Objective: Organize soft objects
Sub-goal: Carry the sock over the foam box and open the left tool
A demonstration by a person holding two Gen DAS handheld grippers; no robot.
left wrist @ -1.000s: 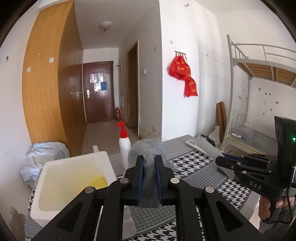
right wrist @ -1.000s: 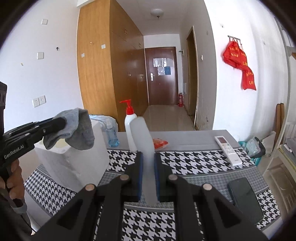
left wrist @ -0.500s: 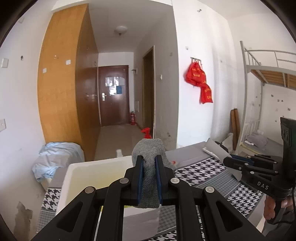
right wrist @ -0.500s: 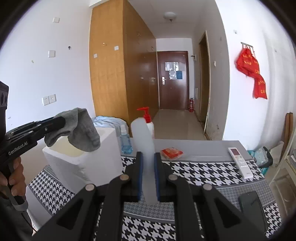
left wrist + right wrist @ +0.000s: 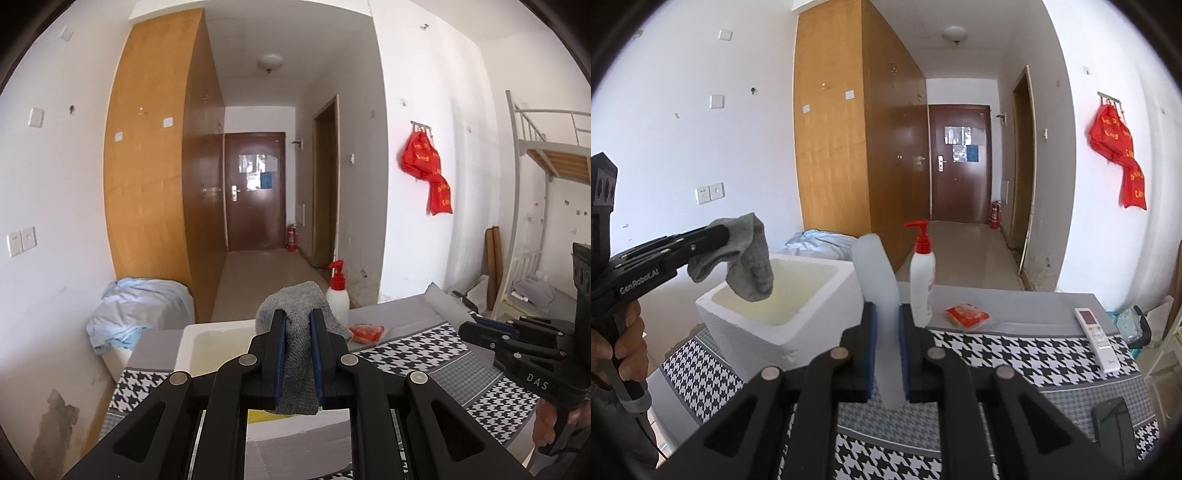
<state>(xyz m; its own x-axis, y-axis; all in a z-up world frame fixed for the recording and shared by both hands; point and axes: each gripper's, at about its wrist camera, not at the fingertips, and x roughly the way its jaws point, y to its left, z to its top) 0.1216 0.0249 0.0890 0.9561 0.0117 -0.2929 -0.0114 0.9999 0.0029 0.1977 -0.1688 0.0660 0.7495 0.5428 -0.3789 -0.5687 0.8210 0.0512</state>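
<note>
Up front in the left wrist view, the left gripper [image 5: 297, 354] is clenching a grey sock [image 5: 295, 332] between its blue-padded fingers [image 5: 279, 354]. The knit is looking coarse and limp, bunching into a rounded hump above the pads and drooping below them. Just beyond it the white foam box [image 5: 188, 350] is showing a thick rim and a yellowish inside. At the right edge the right gripper [image 5: 480, 334] is reaching across the houndstooth-patterned counter [image 5: 424, 354].

Seen from the right wrist, the right gripper [image 5: 886, 350] is grasping a pale translucent strip [image 5: 881, 295], smooth and rounded at the top; whether it is soft plastic or something else is hard to tell. Off to the left, the left gripper [image 5: 720, 238] is holding the grey sock [image 5: 750, 258] so that its folded toe is dangling above the near-left part of the foam box [image 5: 783, 317] opening. A pump bottle [image 5: 922, 280], a red packet [image 5: 967, 315] and a white remote [image 5: 1097, 338] are lying further along the counter [image 5: 1015, 354].

Judging by this, the sock is being brought to the box. Doing it well probably means centring the hanging end over the opening and lowering it inside the rim before letting go, so the limp fabric is not catching on the wall.
</note>
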